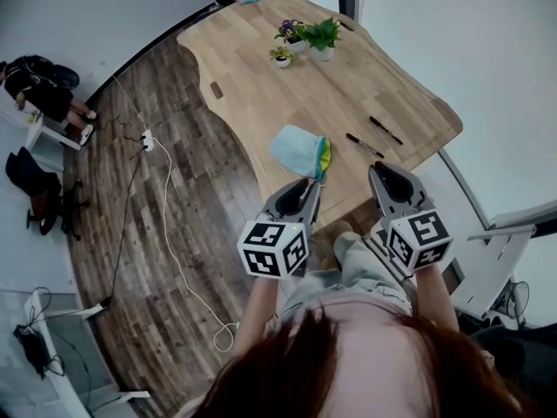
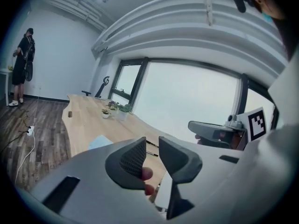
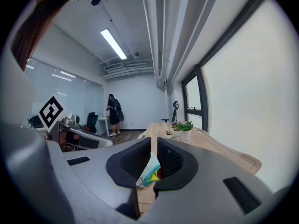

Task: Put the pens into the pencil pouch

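Left gripper (image 2: 152, 144): jaws apart, clear gap between the ribbed pads, nothing clamped. Something pinkish shows low in the gap; I cannot tell what it is. Right gripper (image 3: 154, 144): jaws nearly together, only a narrow slit between them, nothing gripped. Both tools empty.

Through the right slit: the light blue fabric pencil pouch with yellow-green lining (image 3: 150, 171), lying beyond the jaws, not touched. In the head view the pouch (image 1: 296, 151) lies on the light wooden table (image 1: 261, 85) near its front edge, mouth turned toward the right. The left gripper (image 1: 306, 188) sits just short of the pouch. The right gripper (image 1: 385, 174) is held off the table edge, to the right of the pouch.

Two slim black pens (image 1: 364, 144) (image 1: 385, 130) lie side by side on the table, right of the pouch and apart from it, both outside it. Small potted green plants (image 1: 306, 37) stand at the far end, well clear.

Step in hand, as judged: approach, before any pick. No pen is in the pouch, so the task is at its start.

Next move, as judged: right jaws must open wider and come down across the nearer pen's thin barrel, which lies flat on the wood. Left jaws look placed to take the pouch's edge and hold the mouth open. Risk: the pen rolling away from the pads.
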### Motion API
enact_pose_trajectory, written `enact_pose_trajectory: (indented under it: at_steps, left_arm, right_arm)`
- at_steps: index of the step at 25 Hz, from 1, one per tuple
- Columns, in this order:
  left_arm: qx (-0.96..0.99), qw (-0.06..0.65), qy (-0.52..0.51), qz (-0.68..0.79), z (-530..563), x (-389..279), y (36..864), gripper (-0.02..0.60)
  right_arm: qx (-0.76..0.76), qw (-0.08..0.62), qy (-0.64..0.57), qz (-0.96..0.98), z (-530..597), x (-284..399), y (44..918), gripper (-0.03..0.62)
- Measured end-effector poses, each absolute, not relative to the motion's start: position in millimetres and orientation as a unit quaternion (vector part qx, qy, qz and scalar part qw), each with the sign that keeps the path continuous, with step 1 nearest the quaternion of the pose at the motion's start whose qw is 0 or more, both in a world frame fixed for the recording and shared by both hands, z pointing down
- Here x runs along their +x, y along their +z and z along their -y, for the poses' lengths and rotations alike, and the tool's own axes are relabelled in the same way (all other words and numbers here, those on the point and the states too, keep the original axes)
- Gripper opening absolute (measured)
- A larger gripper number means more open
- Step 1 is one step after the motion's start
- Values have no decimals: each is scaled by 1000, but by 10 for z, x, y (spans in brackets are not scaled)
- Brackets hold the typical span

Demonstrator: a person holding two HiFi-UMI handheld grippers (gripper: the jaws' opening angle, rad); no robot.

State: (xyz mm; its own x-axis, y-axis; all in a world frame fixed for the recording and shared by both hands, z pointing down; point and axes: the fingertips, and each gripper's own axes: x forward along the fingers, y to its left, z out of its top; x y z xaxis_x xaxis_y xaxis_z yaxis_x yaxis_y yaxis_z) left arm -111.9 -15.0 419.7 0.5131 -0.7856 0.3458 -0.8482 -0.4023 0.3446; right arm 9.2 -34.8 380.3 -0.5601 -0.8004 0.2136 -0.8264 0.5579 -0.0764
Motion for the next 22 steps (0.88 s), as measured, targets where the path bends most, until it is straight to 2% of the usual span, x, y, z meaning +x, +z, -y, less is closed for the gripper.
enact_pose_trajectory:
  at_steps: [4,22]
  left_arm:
    - [826,258,70,497,341,-1121,4338,89]
    - [789,298,147,517,1054,-1100,5176,115]
  right_arm:
    - [460,92,90,879,540,152,3928,54]
    - [415,188,87,886,1389,368,4603,71]
